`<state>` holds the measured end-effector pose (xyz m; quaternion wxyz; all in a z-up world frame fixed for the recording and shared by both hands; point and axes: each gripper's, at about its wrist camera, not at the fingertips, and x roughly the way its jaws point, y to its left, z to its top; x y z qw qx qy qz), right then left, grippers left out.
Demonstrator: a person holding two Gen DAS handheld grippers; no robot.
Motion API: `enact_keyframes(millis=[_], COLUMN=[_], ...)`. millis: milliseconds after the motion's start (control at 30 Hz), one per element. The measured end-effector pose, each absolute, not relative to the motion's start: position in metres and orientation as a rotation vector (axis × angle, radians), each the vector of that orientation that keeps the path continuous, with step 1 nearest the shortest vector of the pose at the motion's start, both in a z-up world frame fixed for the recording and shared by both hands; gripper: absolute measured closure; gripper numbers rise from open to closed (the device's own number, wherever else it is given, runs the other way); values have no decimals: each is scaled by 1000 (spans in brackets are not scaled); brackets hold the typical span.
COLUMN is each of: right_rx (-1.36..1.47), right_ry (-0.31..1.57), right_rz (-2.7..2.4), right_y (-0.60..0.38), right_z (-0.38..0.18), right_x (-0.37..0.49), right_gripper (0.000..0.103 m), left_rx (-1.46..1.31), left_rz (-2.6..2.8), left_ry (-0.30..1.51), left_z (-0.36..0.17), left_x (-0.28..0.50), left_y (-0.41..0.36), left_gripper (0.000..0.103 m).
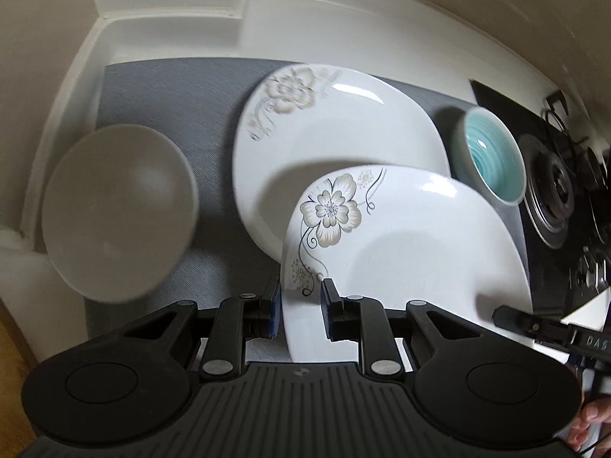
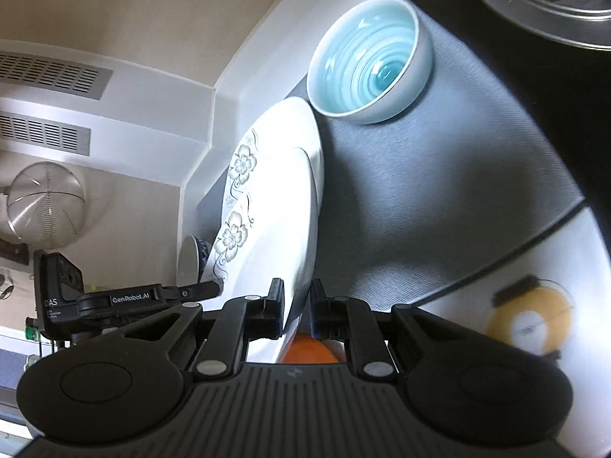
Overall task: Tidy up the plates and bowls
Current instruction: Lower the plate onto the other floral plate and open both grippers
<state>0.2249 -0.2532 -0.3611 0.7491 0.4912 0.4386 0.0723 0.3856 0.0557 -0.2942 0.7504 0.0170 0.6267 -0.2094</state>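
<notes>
A white flowered plate (image 1: pixel 420 252) hangs above the grey mat (image 1: pixel 172 95), gripped from two sides. My left gripper (image 1: pixel 301 305) is shut on its near-left rim. On the opposite rim my right gripper (image 2: pixel 296 305) is shut, where the held plate (image 2: pixel 263 267) shows nearly edge-on. A second flowered plate (image 1: pixel 336 133) lies on the mat, partly under the held one, and shows as the second plate (image 2: pixel 282 122) in the right wrist view. A teal bowl (image 1: pixel 492 156) stands right of the plates, seen as the teal bowl (image 2: pixel 366 65). A blurred grey bowl (image 1: pixel 118 210) is at the left.
A black gas stove (image 1: pixel 553 191) borders the mat on the right. White counter walls (image 1: pixel 172 30) close the back and left. A mesh strainer (image 2: pixel 42 206) hangs on the wall. A yellow disc (image 2: pixel 530 324) lies on the white counter beside the mat (image 2: pixel 420 210).
</notes>
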Motion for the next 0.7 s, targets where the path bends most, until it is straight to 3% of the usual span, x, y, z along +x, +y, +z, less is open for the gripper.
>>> enact_keyframes(millis=[700], right_rx=[972], right_ry=[940], right_rz=[24], right_y=[-236], right_z=[-367], right_x=[235], right_gripper=[92], left_rx=[-23], left_rz=[-431], left_ry=[1386], left_z=[-316], left_x=[423], left_y=[67], left_gripper=[79])
